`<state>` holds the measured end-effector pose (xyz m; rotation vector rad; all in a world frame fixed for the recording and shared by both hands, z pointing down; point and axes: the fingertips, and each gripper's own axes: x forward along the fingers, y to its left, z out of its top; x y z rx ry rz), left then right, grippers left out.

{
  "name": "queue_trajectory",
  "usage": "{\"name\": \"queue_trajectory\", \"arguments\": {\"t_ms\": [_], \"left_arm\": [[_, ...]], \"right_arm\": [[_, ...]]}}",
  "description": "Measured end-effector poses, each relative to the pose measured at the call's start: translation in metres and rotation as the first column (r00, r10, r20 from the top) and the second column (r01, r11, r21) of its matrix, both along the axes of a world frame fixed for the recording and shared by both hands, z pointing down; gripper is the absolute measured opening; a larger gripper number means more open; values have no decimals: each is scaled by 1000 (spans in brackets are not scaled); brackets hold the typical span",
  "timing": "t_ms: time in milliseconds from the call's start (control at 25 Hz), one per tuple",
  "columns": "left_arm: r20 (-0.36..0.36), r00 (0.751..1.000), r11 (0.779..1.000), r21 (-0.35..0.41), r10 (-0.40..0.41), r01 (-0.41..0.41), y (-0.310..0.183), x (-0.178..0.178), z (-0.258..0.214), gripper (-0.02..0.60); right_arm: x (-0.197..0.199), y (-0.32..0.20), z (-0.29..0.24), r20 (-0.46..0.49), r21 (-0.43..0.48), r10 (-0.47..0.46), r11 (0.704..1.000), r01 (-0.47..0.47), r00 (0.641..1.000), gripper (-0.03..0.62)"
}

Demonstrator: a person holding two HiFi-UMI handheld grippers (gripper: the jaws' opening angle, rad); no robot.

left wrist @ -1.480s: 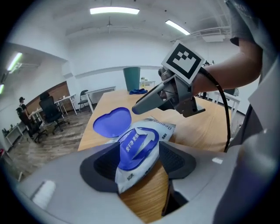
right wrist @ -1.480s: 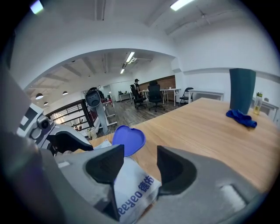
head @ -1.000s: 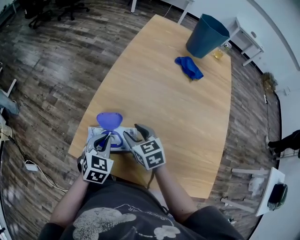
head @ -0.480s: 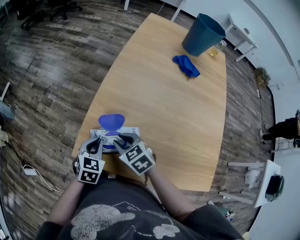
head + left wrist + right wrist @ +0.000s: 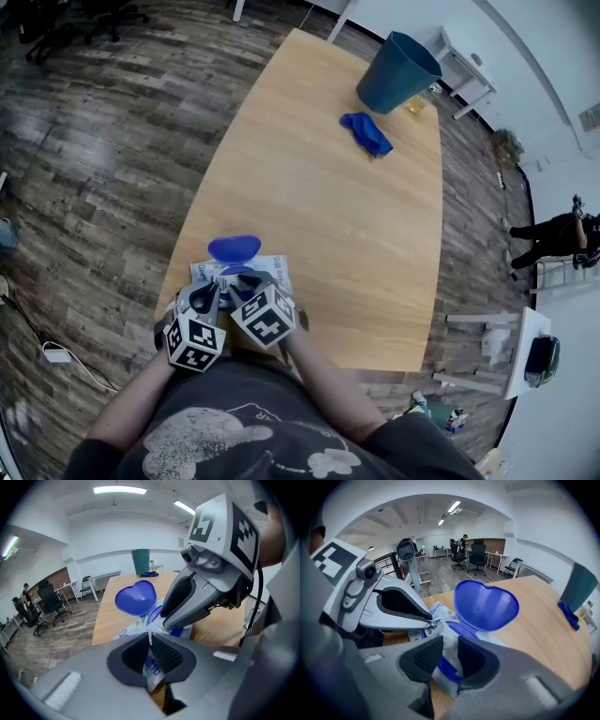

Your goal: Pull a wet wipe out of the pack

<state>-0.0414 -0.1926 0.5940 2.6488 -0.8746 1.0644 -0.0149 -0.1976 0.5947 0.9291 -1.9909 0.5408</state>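
Observation:
A white wet wipe pack lies at the near edge of the wooden table, its blue heart-shaped lid flipped up. My left gripper is shut on the pack's printed near edge, which stands pinched between its pads. My right gripper points down at the blue ring of the opening, tip to tip with the left gripper. Its jaws have just been closing to a narrow gap. White material shows in that gap; whether the pads press it I cannot tell.
A dark teal bin stands at the table's far end, with a small glass of yellow liquid beside it and a crumpled blue cloth in front. The table's near edge runs just under both grippers.
My right gripper has moved left and down onto the pack's opening, beside the left gripper, and its jaws have narrowed. The left gripper keeps its hold on the pack's edge.

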Motion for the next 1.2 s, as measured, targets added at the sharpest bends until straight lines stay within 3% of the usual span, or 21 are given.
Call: {"name": "queue_trajectory", "arguments": {"t_ms": [160,480,1200], "left_arm": [[-25,999,999,-19,26,-27,2,2,0,41],[-50,997,997,-46,56,-58,3,2,1,41],[-48,998,997,-54,50,-53,0,1,1,40]], "right_arm": [[1,0,2,-40,5,26,1000,-26,999,82],[1,-3,2,-28,49,88,995,-86,996,6],[14,1,-37,10,138,140,980,-140,990,2]]}}
